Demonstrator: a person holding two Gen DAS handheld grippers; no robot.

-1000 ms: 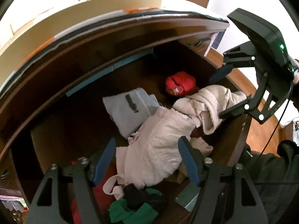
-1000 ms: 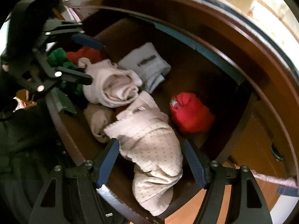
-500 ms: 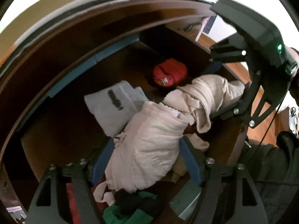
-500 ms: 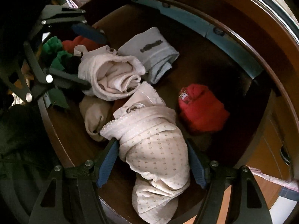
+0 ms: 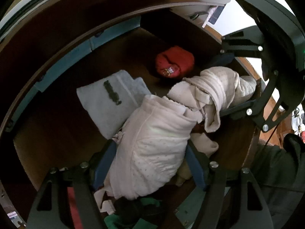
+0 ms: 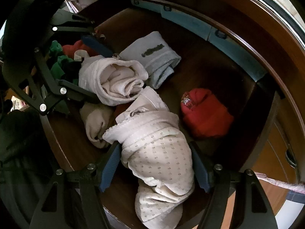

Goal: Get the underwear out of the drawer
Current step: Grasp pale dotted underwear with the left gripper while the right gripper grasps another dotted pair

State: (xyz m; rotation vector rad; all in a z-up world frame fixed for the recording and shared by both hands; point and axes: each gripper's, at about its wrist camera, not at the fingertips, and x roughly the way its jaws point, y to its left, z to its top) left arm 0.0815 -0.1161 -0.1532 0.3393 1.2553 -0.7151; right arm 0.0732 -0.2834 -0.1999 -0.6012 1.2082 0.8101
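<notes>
An open dark wooden drawer holds folded underwear. My left gripper has its blue pads on both sides of a pale pink dotted bundle; it also shows in the right wrist view. My right gripper has its pads on both sides of a cream dotted bundle, seen too in the left wrist view. Both bundles rest in the drawer, the cream one draped over its front edge. The pads look close to the cloth, but a firm grip is not clear.
A grey folded piece lies mid-drawer and a red rolled piece at the back right. Green, black and red clothes pile at the left end. A beige rolled piece lies near the front edge. Blue rails line the back wall.
Both grippers have moved down and deeper into the drawer, and each bundle now sits further in between the pads. The clothes have hardly shifted.
</notes>
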